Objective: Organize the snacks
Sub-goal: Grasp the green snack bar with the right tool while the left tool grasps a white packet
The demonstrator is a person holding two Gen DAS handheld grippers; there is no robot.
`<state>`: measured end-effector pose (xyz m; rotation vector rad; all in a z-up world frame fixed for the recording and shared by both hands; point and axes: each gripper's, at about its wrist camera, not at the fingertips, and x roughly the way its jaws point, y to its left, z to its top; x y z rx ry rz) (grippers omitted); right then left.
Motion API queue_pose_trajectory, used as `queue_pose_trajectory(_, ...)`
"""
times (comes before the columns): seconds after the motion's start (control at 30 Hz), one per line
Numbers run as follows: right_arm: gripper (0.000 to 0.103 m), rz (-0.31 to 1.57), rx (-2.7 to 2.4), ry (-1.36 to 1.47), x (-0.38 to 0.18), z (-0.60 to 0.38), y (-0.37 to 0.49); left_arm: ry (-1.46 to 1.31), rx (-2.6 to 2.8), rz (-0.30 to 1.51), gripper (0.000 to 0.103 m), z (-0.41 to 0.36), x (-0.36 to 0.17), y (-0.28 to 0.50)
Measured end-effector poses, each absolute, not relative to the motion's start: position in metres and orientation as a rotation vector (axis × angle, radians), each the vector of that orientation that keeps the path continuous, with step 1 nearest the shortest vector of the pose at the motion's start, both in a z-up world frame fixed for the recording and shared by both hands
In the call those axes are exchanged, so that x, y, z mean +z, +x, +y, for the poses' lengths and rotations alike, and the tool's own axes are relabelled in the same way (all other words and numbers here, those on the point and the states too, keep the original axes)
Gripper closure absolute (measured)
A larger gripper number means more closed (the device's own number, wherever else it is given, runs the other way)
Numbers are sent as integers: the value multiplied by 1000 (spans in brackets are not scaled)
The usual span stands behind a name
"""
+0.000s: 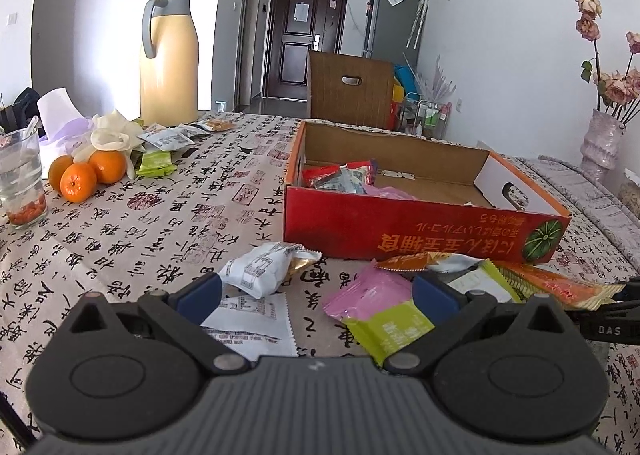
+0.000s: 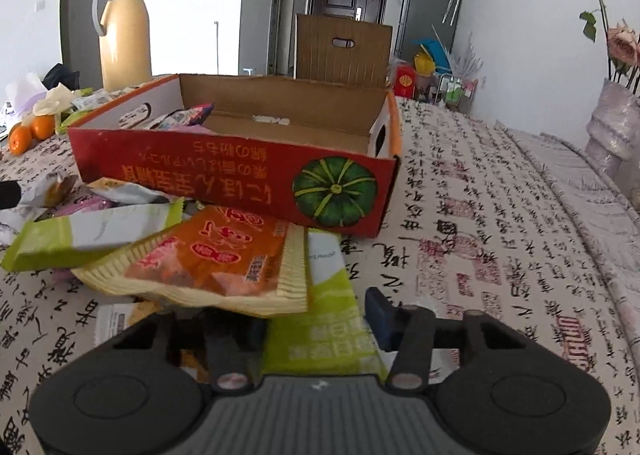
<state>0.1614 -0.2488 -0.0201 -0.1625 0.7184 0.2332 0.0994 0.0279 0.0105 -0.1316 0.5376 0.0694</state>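
The right gripper, jaws wide, straddles the orange foil snack packet lying crosswise before the red cardboard box; left gripper gapes empty.

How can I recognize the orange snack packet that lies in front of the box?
Find the red cardboard box with a green pumpkin picture. In the pile of snacks against its front wall lies the orange packet, flat and wide. It alone has pale yellow ribbed edges and red characters; its neighbours are green, pink or white.
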Motion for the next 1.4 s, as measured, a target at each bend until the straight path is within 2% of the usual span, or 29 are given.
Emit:
queue_pose_trajectory(0.13, 63, 730, 241, -128, -24, -249, 165, -135, 71, 541, 0, 28, 9, 100)
queue_pose_trajectory(0.27, 64, 717, 222, -138, -23, -248, 159, -138, 75, 541, 0, 30, 9, 100)
queue_pose_trajectory(1.03, 65, 520, 12, 119, -5, -308, 85, -112, 180, 635, 0, 50, 0, 115)
queue_pose_trajectory(1.1, 65, 515, 14, 122, -4, -307, 84, -101, 194, 660, 3, 53, -4, 119)
queue_pose_trajectory(1.17, 65, 515, 17, 124, -4, -305, 83, -89, 204, 701, 11, 54, -10, 126)
queue_pose_trajectory(1.3, 65, 512, 22, 129, -4, -303, 81, -90, 232, 769, 20, 58, -21, 135)
queue_pose_trajectory(1.33, 65, 512, 24, 129, -4, -302, 81, -94, 230, 779, 25, 58, -23, 136)
queue_pose_trajectory(1.4, 65, 510, 24, 128, -4, -301, 81, -91, 230, 781, 29, 58, -25, 135)
